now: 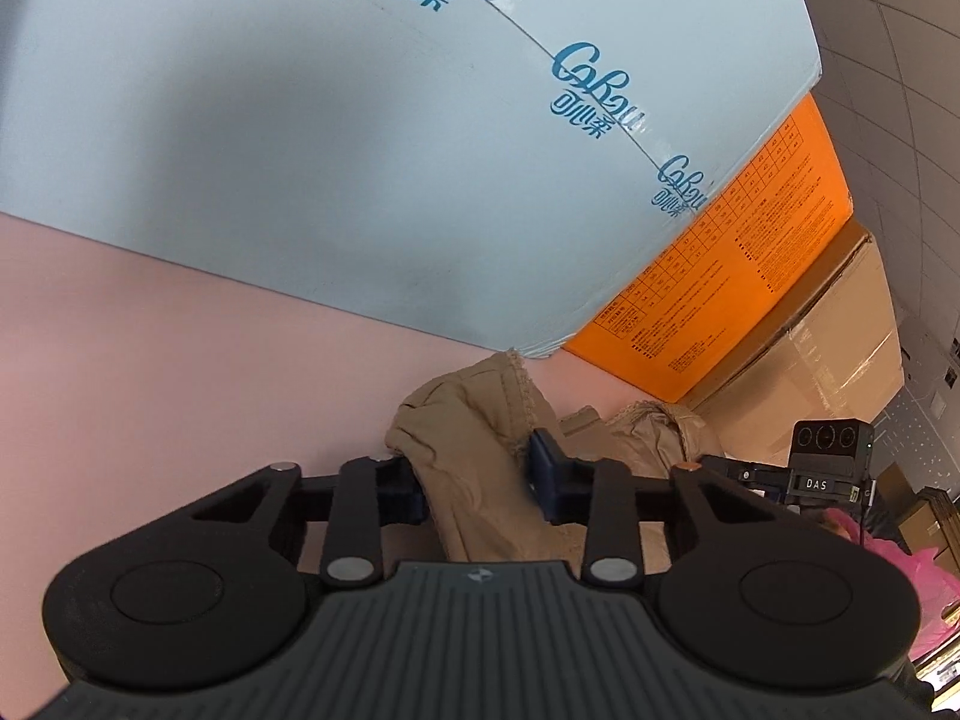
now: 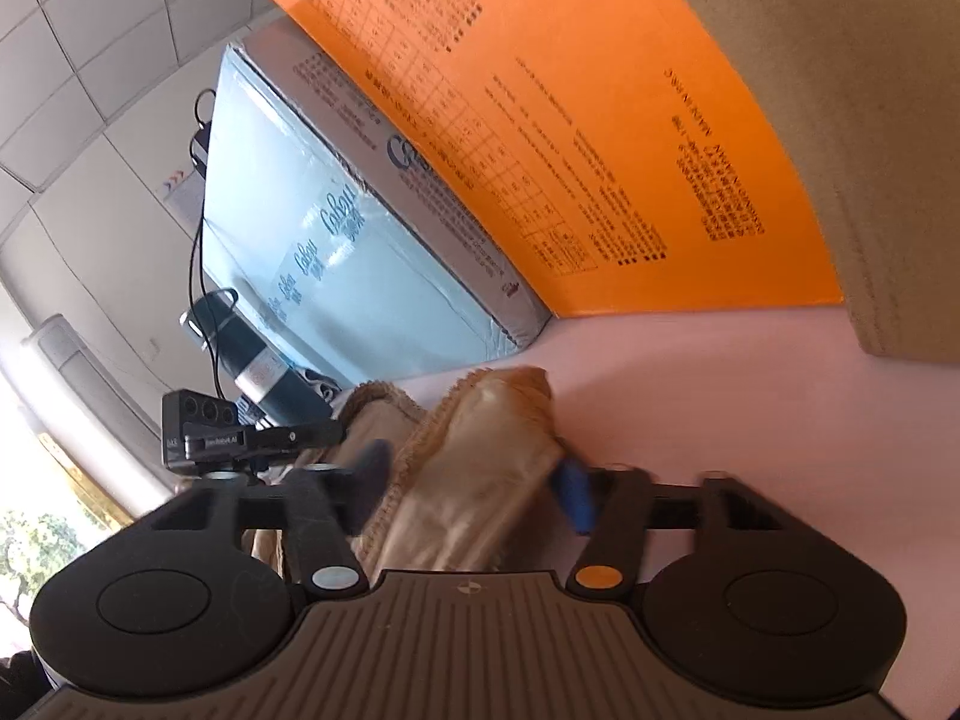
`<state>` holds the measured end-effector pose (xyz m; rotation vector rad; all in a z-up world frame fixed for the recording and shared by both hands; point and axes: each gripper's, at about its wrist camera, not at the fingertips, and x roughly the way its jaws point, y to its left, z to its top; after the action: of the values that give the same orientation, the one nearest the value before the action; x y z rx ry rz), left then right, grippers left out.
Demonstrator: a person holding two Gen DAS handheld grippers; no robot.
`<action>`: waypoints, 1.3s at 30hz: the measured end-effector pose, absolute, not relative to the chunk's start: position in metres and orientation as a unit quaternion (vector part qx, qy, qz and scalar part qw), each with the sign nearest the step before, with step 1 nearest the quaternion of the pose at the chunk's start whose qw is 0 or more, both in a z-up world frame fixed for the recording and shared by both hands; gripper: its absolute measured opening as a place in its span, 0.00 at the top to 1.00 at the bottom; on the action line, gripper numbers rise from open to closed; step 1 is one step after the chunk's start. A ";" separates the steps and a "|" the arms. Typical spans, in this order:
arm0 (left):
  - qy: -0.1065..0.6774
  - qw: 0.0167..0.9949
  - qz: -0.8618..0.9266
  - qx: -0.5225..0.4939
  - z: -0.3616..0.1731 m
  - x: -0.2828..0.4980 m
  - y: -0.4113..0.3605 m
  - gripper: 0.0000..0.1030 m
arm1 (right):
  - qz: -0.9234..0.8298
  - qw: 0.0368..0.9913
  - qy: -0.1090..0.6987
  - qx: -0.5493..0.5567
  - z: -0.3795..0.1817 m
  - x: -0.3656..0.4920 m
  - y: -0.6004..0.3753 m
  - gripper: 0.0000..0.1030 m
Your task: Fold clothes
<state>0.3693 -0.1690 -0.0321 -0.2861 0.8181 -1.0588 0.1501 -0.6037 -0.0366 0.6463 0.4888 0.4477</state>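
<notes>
A tan garment with a frayed hem [image 1: 480,450] lies bunched on the pink table surface [image 1: 180,360]. In the left wrist view my left gripper [image 1: 477,480] has its jaws closed in on a fold of the garment. In the right wrist view the same garment [image 2: 474,480] runs between the blue pads of my right gripper [image 2: 474,483], which grips another fold of it. Both grippers hold the cloth near the boxes at the back. The other gripper's camera block [image 1: 831,450] shows at the right of the left view.
A pale blue carton [image 1: 390,150] stands at the back of the table, with an orange box [image 1: 738,276] and a brown cardboard box [image 1: 828,360] beside it. The same orange box [image 2: 570,120] fills the right wrist view. Pink plastic [image 1: 924,588] lies at the far right.
</notes>
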 end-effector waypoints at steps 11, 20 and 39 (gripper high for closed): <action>0.300 0.800 -0.508 -0.111 0.000 0.339 -0.171 0.90 | 0.211 0.915 0.193 0.285 -0.024 0.128 -0.592 0.84; 0.247 0.809 -0.526 -0.087 0.044 0.301 -0.158 0.91 | 0.222 0.920 0.160 0.280 0.010 0.091 -0.582 0.84; 0.162 0.740 -0.644 0.110 0.067 0.108 -0.053 0.90 | 0.375 0.890 0.106 0.237 0.061 -0.096 -0.479 0.72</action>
<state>0.1084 -0.0528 0.0669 0.2413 0.3547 -1.4131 -0.0955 -0.4795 0.0608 0.4919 0.2207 0.7789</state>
